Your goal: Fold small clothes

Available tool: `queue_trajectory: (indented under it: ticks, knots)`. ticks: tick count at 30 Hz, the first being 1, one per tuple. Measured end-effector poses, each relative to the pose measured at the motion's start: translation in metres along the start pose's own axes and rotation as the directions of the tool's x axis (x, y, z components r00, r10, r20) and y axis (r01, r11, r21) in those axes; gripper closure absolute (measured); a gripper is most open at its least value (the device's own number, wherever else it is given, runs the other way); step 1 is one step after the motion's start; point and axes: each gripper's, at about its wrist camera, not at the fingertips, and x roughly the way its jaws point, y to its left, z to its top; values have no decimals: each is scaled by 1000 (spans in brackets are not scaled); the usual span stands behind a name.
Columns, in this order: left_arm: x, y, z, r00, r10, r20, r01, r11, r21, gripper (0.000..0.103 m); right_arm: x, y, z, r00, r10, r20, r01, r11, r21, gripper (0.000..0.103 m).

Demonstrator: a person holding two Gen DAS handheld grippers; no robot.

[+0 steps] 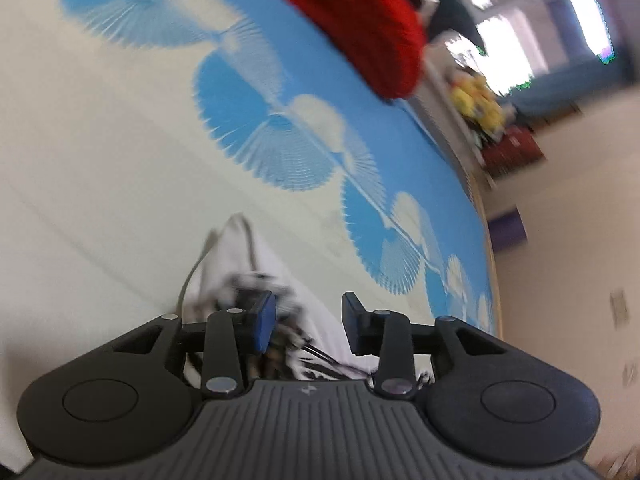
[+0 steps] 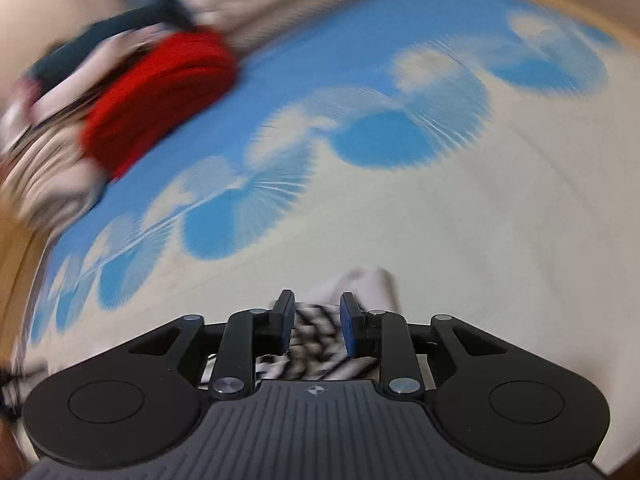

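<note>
A small white garment with a black print [image 1: 256, 280] lies on the cream and blue patterned tablecloth [image 1: 120, 128]. My left gripper [image 1: 308, 326] is open just above it; cloth shows between and under the blue-padded fingers but is not pinched. The same garment [image 2: 320, 336] shows in the right wrist view. My right gripper [image 2: 316, 326] stands open over it, its black-and-white print filling the gap between the fingers, a white corner poking out ahead. Both views are motion-blurred.
A pile of clothes with a red garment [image 1: 360, 20] on top sits at the far side of the tablecloth; it also shows in the right wrist view [image 2: 160, 96]. The table's wooden edge [image 1: 486, 216] runs at the right, with floor, yellow objects [image 1: 478, 104] and windows beyond.
</note>
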Motion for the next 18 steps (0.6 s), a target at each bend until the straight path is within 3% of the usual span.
queue_trajectory:
  ticks: [2,5,7,10,13,16,17,18]
  knots:
    - [-1,-10,-6,1000,-3,-19,4,997,72,64,-2,18,-11,999,41,-27,-44,988,-145,66]
    - [1,-25,-24,995,42,-92,-21,975,220,54,3,37,-29,985,98,-145,-133,958,-254,59]
    - [4,-34,-43,985,104,-139,-48,933,356,45,5,51,-41,969,126,-211,-189,931,-313,49]
    - [12,-39,-66,968,210,-137,-114,856,505,45,10,74,-57,965,90,-246,-191,884,-427,47]
    - [24,-42,-72,961,242,-137,-129,824,552,45,24,89,-66,965,63,-253,-185,851,-492,47]
    - [39,-49,-76,966,220,-134,-107,816,567,46,36,99,-72,965,42,-257,-173,841,-512,52]
    - [44,-50,-77,966,220,-139,-102,813,573,48,40,102,-74,966,36,-255,-169,838,-519,72]
    - [54,-53,-79,962,229,-146,-102,802,589,65,43,105,-74,967,38,-253,-170,833,-526,85]
